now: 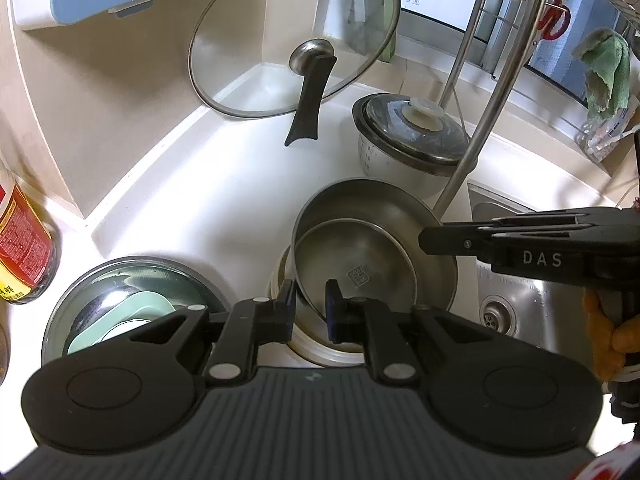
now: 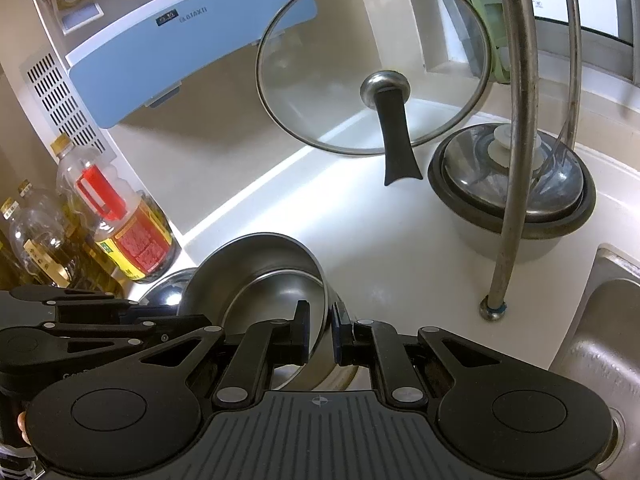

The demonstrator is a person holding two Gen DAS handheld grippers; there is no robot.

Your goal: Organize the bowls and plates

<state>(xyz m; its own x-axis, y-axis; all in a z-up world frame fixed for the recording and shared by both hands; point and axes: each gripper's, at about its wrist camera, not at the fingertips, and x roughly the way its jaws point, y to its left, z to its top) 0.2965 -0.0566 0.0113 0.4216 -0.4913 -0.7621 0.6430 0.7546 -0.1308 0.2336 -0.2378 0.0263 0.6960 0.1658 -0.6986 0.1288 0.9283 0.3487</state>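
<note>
My left gripper point(image 1: 311, 303) is clamping the near rim of the tilted steel bowl point(image 1: 372, 248), one finger point(image 1: 289, 300) outside the wall and the other inside it. My right gripper point(image 2: 320, 330) is pinching the opposite rim of that same steel bowl, its jaws nearly together with the thin wall between them; in the left view it is coming in from 3 o'clock. The bowl is leaning on edge, nested over a stack of pale dishes point(image 1: 320, 350) sitting on the white counter point(image 1: 208, 200).

At 8 o'clock from the bowl, a steel pot point(image 1: 80, 280) is holding a green dish point(image 1: 144, 312). At 12 o'clock, a glass lid point(image 1: 292, 36) with a black handle is leaning against the wall. At 1 o'clock, a lidded cooker pot point(image 1: 412, 136) is standing behind the curved faucet pipe point(image 1: 496, 92). The steel sink point(image 1: 516, 292) is lying at 3 o'clock. Oil bottles point(image 2: 132, 220) are standing at 10 o'clock in the right view, under a blue cabinet point(image 2: 168, 32).
</note>
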